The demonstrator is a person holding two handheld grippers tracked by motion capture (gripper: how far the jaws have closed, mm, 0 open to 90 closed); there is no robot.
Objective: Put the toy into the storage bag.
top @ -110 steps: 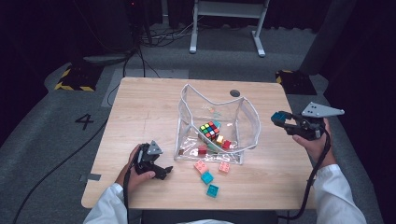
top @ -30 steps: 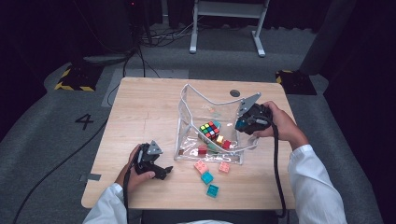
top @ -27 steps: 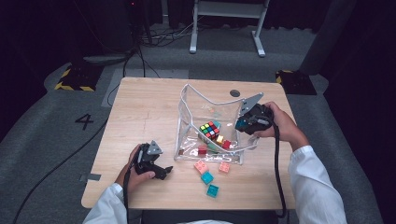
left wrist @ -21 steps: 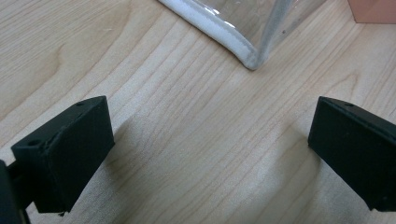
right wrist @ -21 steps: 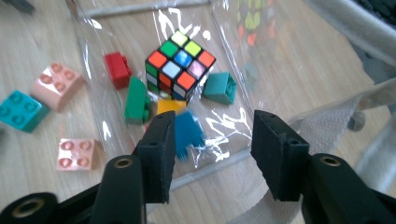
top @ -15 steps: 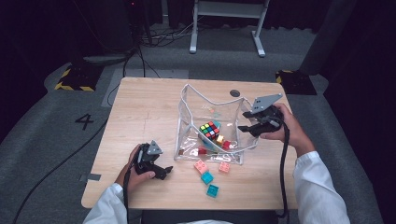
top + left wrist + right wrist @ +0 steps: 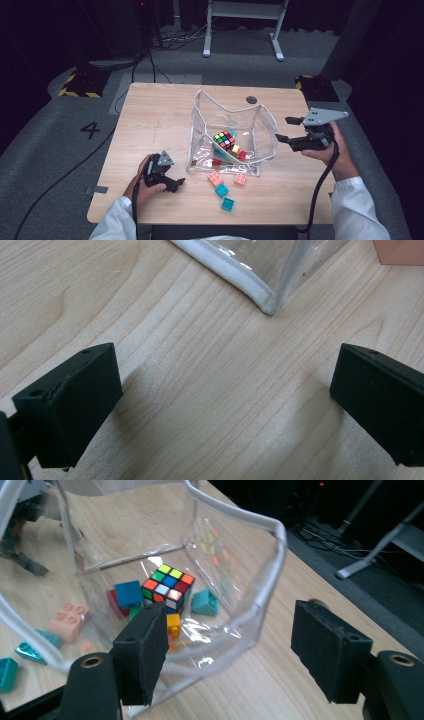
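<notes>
A clear plastic bag (image 7: pixel 205 130) with a white rim stands open on the wooden table (image 7: pixel 150 115). Inside it lie a Rubik's cube (image 7: pixel 224 139) and several small toy bricks. My right gripper (image 7: pixel 283 129) hovers just right of the bag, clear of its rim. Its jaws have just been opening and nothing is between them. In the right gripper view the gripper (image 7: pixel 235 650) faces the bag's rim (image 7: pixel 277 545) and the cube (image 7: pixel 167 585). My left gripper (image 7: pixel 175 172) rests open on the table at the front left. The left gripper view shows the gripper (image 7: pixel 225 400) over bare wood, near the bag's corner (image 7: pixel 260 295).
Two pink bricks (image 7: pixel 215 178) (image 7: pixel 240 179) and two teal bricks (image 7: pixel 221 190) (image 7: pixel 227 204) lie loose on the table in front of the bag. A small dark disc (image 7: pixel 251 100) sits behind the bag. The table's right edge is close under my right hand.
My right gripper has drawn away from the bag's right rim toward the right, and its jaws have opened. The left gripper, the bag and the bricks have stayed put.
</notes>
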